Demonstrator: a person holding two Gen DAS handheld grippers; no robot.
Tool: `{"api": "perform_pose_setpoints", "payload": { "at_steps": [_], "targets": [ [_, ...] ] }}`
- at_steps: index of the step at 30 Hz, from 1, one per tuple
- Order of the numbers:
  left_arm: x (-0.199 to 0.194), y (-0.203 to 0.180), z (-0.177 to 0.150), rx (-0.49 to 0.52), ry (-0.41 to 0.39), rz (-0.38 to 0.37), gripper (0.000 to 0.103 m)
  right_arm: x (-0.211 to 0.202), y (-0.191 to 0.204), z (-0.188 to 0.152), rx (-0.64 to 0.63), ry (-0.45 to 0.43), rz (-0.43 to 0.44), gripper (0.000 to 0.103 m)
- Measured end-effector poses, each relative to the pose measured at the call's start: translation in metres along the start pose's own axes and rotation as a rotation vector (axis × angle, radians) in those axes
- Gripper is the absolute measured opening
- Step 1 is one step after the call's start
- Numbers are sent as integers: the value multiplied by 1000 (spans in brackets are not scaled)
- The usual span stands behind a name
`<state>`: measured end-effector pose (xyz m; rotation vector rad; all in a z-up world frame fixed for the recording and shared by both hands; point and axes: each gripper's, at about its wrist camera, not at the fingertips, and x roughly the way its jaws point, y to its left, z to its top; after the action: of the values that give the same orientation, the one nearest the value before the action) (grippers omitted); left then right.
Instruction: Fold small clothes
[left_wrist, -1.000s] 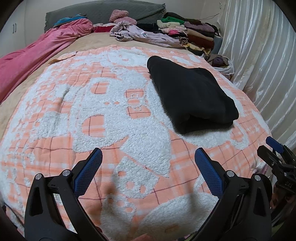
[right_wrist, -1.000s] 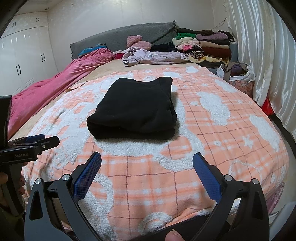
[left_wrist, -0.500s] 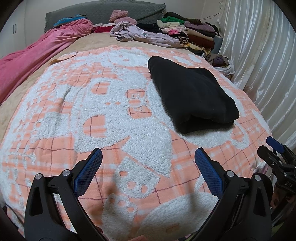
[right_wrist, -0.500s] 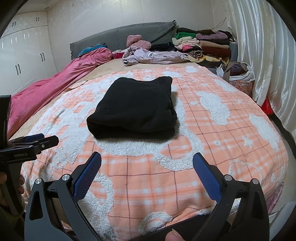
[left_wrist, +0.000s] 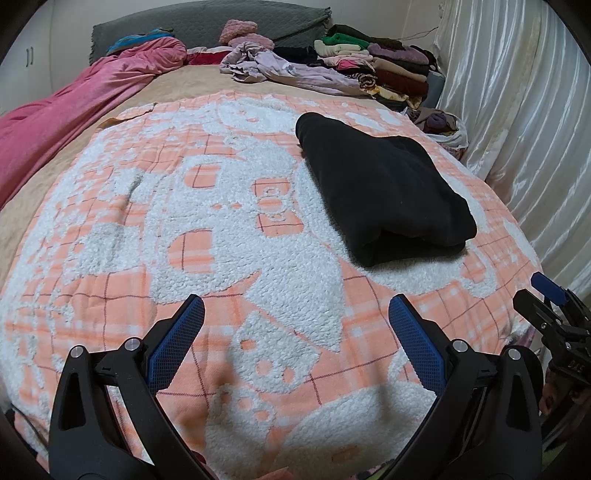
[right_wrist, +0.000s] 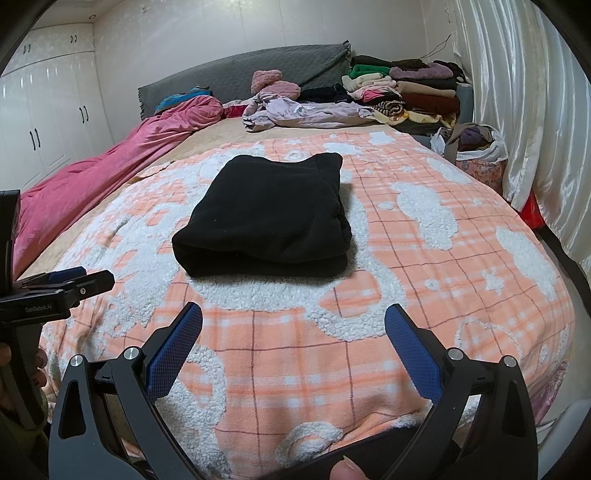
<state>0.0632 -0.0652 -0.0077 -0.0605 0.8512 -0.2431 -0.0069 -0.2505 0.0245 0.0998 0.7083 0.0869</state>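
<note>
A black garment (left_wrist: 384, 188) lies folded into a thick rectangle on the orange-and-white blanket (left_wrist: 184, 221); it also shows in the right wrist view (right_wrist: 269, 218). My left gripper (left_wrist: 295, 332) is open and empty, hovering over the blanket's near edge, to the left of and short of the garment. My right gripper (right_wrist: 293, 332) is open and empty, directly in front of the garment's folded near edge, apart from it. The right gripper shows at the right edge of the left wrist view (left_wrist: 554, 314); the left gripper shows at the left edge of the right wrist view (right_wrist: 66, 284).
A pink duvet (right_wrist: 110, 166) lies along the bed's left side. A lilac garment (right_wrist: 314, 110) and a stack of folded clothes (right_wrist: 406, 88) sit at the head. A bag of clothes (right_wrist: 476, 155) stands by the white curtain (right_wrist: 535, 110) on the right.
Almost nothing has moved. Both grippers stay open and hold their places near the bed's front edge, with only a slight drift of the views.
</note>
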Motion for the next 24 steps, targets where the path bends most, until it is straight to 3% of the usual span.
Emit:
{"api": "perform_pose_setpoints", "payload": {
  "at_steps": [13,20,24],
  "targets": [
    [-1,5,-1,-16,29,-49,94,-3,-3,-1,7,2,-10,99],
    [0,3,-2,10,47,25,94,-2,-5,-1,16,6,-24,99],
    [-2,12,-2,-24,37,-12,94,-3,-8,0,30,2,-36,99]
  ]
}}
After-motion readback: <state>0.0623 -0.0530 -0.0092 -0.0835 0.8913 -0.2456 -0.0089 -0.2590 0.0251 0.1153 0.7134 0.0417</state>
